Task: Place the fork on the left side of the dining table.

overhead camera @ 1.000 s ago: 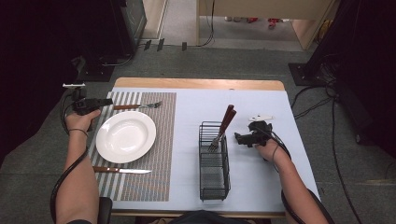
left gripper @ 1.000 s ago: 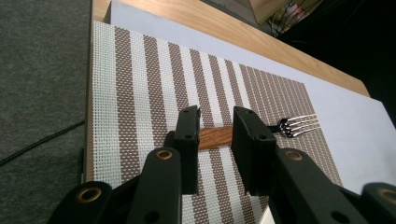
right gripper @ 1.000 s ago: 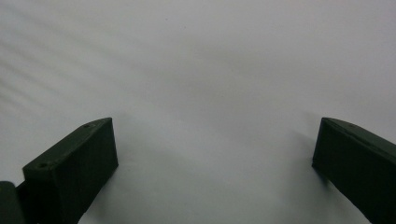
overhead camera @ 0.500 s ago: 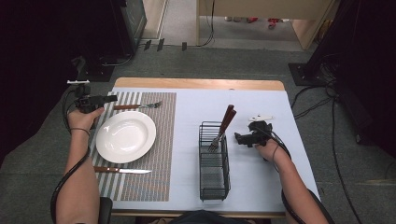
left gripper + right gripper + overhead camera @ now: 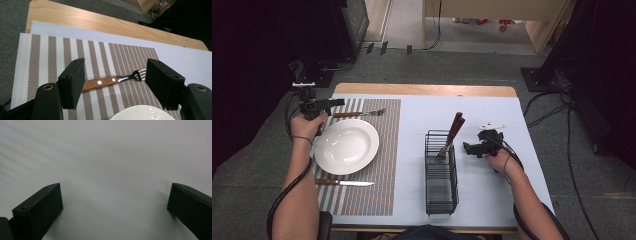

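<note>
A wooden-handled fork (image 5: 359,114) (image 5: 112,80) lies free on the striped placemat (image 5: 384,195) (image 5: 50,57), just beyond the white plate (image 5: 346,146) (image 5: 140,113). My left gripper (image 5: 336,102) (image 5: 116,65) hovers at the fork's handle end, off the mat's far left corner. It is open, its jaws have just been opening, and its pads touch nothing. My right gripper (image 5: 467,148) (image 5: 116,187) stands open over bare tabletop, right of the wire basket (image 5: 441,172). Nothing is between its jaws.
A knife (image 5: 344,183) with a wooden handle lies on the mat on the near side of the plate. Utensils with wooden handles (image 5: 455,127) stand in the basket's far end. A pale sheet (image 5: 492,205) covers the table, with a wooden edge (image 5: 422,90) at the back.
The left gripper's jaws have spread and the hand has lifted a little away from the fork, which stays on the mat. The right hand has not moved.
</note>
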The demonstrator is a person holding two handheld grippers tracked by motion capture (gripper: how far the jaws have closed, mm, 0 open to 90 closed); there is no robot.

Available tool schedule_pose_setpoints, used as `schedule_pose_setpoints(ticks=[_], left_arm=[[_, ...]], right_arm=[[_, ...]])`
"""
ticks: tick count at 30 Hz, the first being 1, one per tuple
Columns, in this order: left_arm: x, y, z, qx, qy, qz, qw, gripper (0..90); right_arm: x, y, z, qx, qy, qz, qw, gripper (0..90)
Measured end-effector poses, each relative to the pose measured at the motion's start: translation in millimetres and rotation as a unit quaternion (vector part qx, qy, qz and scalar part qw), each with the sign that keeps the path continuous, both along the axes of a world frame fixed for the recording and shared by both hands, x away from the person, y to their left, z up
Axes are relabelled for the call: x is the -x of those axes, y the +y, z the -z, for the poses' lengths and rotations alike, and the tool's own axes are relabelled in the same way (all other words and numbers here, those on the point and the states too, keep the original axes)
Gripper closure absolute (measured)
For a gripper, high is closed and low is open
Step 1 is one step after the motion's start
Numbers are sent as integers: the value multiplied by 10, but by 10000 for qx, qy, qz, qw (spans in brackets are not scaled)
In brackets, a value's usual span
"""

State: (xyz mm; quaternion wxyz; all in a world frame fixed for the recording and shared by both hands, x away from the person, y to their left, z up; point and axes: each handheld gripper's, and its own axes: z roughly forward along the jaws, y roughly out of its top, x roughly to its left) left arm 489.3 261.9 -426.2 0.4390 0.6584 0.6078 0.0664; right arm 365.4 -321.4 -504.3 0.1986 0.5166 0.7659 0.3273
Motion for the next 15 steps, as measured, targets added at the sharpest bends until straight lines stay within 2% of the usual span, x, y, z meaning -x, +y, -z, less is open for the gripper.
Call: schedule_pose_setpoints(ticks=[9,15], left_arm=[[48,-234,-65,-179,21,220,9996,300],[101,-452,-120,-341,-51,482,9982,294]], right_arm=[[1,0,0,-1,3,2,10000,0],[0,0,-1,5,6,0,10000,0]])
